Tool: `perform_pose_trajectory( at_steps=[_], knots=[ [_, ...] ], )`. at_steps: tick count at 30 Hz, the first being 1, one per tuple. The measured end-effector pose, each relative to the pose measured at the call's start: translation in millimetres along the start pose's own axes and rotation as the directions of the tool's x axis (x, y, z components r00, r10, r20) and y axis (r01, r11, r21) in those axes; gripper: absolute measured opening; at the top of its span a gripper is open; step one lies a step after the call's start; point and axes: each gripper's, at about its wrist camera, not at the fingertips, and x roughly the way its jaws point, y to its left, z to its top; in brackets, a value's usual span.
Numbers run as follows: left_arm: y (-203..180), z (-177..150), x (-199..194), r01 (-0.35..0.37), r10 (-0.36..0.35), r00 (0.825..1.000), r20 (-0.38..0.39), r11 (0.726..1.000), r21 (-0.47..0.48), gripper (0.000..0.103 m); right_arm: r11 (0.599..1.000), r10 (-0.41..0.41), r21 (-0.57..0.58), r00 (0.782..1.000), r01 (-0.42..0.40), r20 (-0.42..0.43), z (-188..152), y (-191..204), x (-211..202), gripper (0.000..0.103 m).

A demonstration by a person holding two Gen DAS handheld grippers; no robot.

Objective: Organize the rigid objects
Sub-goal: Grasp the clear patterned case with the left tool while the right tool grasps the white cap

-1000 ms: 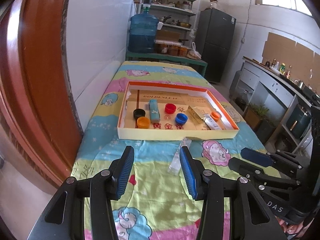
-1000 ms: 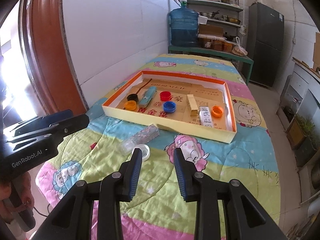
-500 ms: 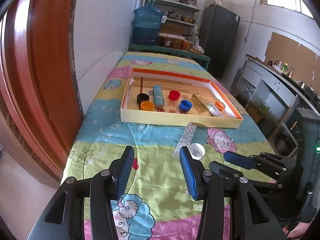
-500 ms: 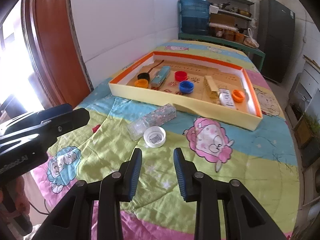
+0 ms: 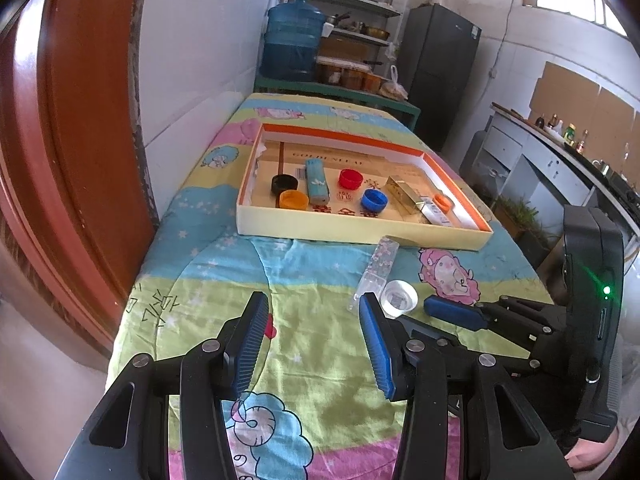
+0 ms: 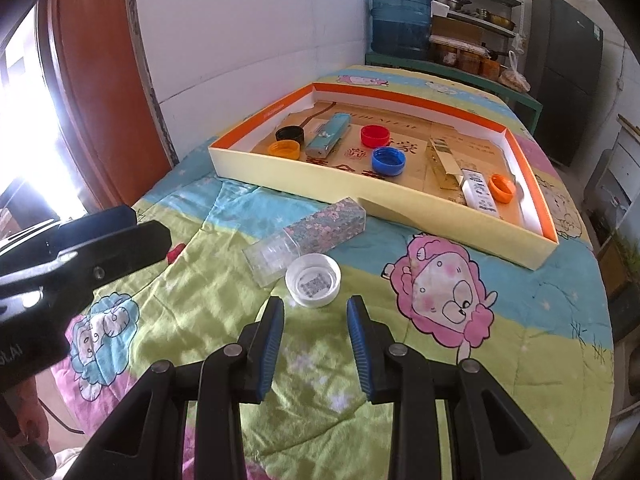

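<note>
I am lining the right gripper [image 6: 314,320], empty and half-open, on the white cap [image 6: 313,280] at twelve o'clock, for boxing.

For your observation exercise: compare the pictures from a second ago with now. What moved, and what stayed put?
Both grippers pulled back from the tray, so the white cap now sits just ahead of the right gripper. The left gripper stays open and empty. Cap, clear box and tray contents haven't moved.
</note>
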Motion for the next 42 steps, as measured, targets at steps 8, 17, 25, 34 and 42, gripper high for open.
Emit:
perform_pose_trajectory(
  at_steps=[8, 17, 25, 34, 42],
  knots=[
    [3, 1, 6, -0.003, 0.003, 1.0, -0.01, 1.0, -0.003, 0.049, 0.999, -0.006, -0.032, 1.0, 0.006, 0.003, 8, 6, 10, 0.033],
    [-2, 8, 19, 0.025, -0.023, 0.999, -0.034, 0.998, 0.055, 0.049, 1.0, 0.015, -0.015, 1.0, -0.015, -0.009, 10, 2, 14, 0.03],
    [-33, 31, 52, 0.172, -0.147, 0.982, -0.122, 0.958, 0.228, 0.049, 0.998, -0.018, 0.069, 0.999, 0.016, 0.032, -3, -30, -16, 0.03],
    [-60, 42, 99, 0.174, -0.114, 0.975, -0.19, 0.926, 0.336, 0.049, 0.99, -0.033, 0.137, 0.998, 0.027, 0.048, -10, -56, -29, 0.03],
    [-58, 34, 109, 0.134, -0.079, 0.98, -0.182, 0.94, 0.312, 0.02, 0.989, -0.015, 0.146, 0.999, 0.009, 0.038, -12, -60, -24, 0.03]
  ],
)
